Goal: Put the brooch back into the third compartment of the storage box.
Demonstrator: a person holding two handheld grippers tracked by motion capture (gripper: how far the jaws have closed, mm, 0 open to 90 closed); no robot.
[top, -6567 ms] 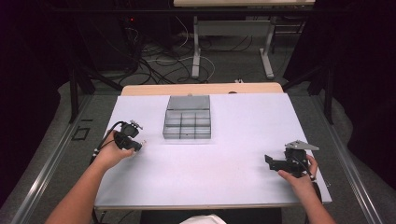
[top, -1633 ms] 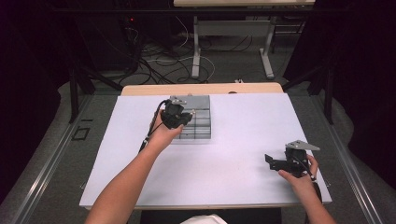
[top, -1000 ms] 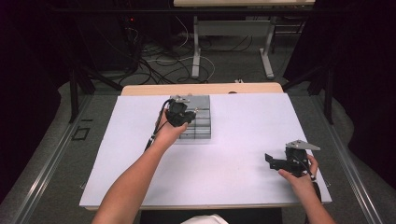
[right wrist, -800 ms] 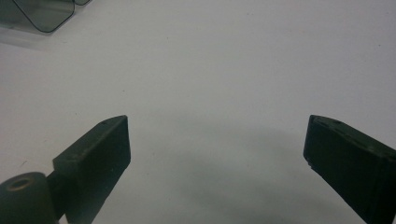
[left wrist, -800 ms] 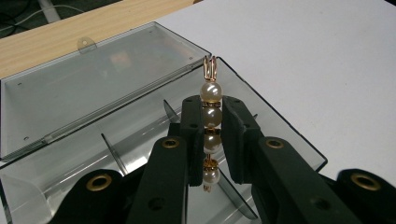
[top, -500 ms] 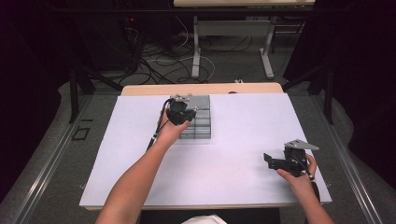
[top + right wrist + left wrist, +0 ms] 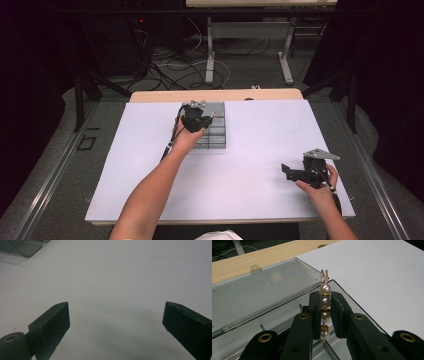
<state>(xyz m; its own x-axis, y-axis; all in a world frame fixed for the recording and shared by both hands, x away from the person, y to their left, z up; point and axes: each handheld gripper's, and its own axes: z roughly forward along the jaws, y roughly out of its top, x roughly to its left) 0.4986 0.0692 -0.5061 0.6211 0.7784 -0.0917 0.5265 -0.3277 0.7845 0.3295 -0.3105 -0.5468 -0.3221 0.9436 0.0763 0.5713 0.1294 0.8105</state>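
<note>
My left gripper (image 7: 323,315) is pinching a pearl pin (image 7: 324,312), a short gold wire strung with pearls. The pads clamp its middle pearls, and it stands upright between them, its gold loop poking out above the jaw tips. It hangs over the clear box (image 7: 262,297), above the compartments at the near edge, with the open lid lying flat beyond. From the high view I see that gripper (image 7: 196,119) held over the left part of the box (image 7: 216,127), near the far edge of the white mat (image 7: 250,190).

My right gripper (image 7: 116,320) rests well apart from the box, low over bare mat, its jaws spread wide with nothing between them. In the high view it (image 7: 290,172) sits near the mat's right edge.
</note>
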